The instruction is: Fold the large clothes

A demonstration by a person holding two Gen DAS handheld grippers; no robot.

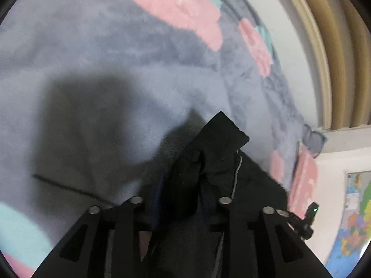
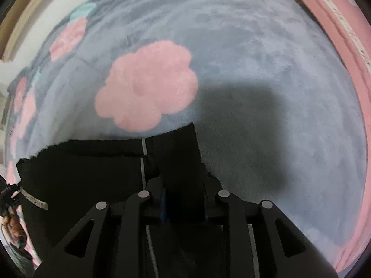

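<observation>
A black garment with a thin white zip line is held above a grey plush blanket with pink flowers. In the left wrist view my left gripper (image 1: 183, 199) is shut on a bunched corner of the black garment (image 1: 215, 153), which sticks up between the fingers. In the right wrist view my right gripper (image 2: 183, 192) is shut on another edge of the black garment (image 2: 88, 176). The cloth stretches from it toward the left, its top edge straight and taut. The left gripper (image 2: 7, 199) shows at the far left edge of that view.
The grey blanket (image 2: 255, 58) with pink flowers (image 2: 148, 88) covers the bed under both grippers. A pink bed border (image 2: 343, 53) runs along the right. In the left wrist view there are tan curtains (image 1: 334, 46), a white wall and a colourful map (image 1: 354, 220) at the right.
</observation>
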